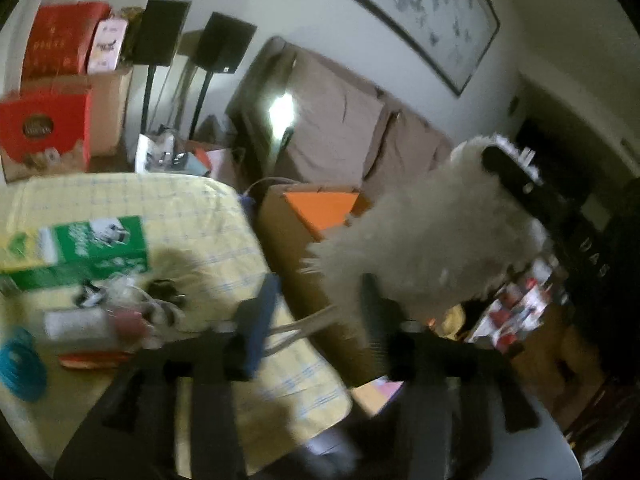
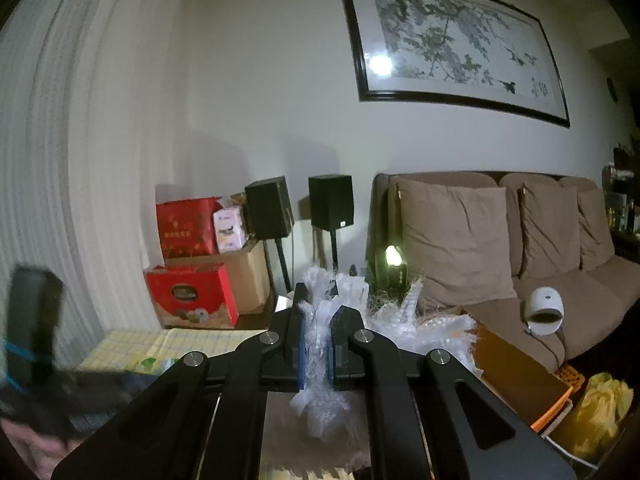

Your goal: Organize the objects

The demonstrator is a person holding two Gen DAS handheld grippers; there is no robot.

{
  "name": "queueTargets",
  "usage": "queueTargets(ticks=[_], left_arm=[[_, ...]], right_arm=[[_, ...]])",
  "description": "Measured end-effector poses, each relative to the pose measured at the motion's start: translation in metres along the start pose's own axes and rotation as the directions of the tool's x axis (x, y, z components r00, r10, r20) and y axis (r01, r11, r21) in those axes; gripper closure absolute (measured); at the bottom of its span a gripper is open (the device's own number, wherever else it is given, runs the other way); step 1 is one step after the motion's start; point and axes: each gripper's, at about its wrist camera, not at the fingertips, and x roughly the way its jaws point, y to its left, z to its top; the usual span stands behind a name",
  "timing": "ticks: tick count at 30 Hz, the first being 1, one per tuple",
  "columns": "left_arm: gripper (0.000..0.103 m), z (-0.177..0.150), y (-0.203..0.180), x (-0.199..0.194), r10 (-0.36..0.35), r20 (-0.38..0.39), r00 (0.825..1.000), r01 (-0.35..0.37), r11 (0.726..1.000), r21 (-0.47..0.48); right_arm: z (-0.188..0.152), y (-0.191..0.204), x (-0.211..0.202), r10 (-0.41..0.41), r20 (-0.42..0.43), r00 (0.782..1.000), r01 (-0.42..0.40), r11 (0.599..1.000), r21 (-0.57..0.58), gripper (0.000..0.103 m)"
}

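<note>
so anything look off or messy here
Yes: the right gripper is clamped on a crumpled wad of bubble wrap, held in mid-air, and loose items are jumbled on the yellow checked table.

A long brown fabric sofa (image 2: 520, 240) stands against the white wall (image 2: 260, 80) beneath a black-framed ink painting (image 2: 452, 44); two black speakers on stands (image 2: 300, 208) flank its left end.
</note>
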Motion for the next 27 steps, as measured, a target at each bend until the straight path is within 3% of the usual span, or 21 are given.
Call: queueTargets(ticks=[2, 5, 17, 20, 27], left_arm=[[0.029, -0.004, -0.002, -0.004, -0.043, 0.04, 0.998, 0.043, 0.999, -0.013], [0.024, -0.007, -0.01, -0.004, -0.1, 0.041, 0.994, 0.099, 0.995, 0.018], [0.025, 0.005, -0.014, 0.042, -0.13, 0.021, 0.991, 0.132, 0.988, -0.079], [0.038, 0.003, -0.011, 0.048, -0.16, 0.032, 0.987, 0.163, 0.978, -0.131], [0.084, 0.004, -0.007, 0.05, -0.156, 0.041, 0.987, 0.16, 0.977, -0.139]], right_arm=[[-0.001, 0.0, 0.0, -0.001, -0.006, 1.0, 0.001, 1.0, -0.004, 0.098], [-0.001, -0.001, 0.001, -0.009, -0.01, 1.0, 0.009, 1.0, -0.009, 0.098], [-0.002, -0.02, 0.007, -0.037, -0.043, 0.998, 0.039, 0.999, 0.035, 0.097], [-0.003, -0.02, 0.008, -0.041, -0.052, 0.998, 0.043, 0.998, 0.035, 0.097], [-0.004, -0.019, 0.013, -0.063, -0.061, 0.996, 0.064, 0.998, 0.017, 0.097]])
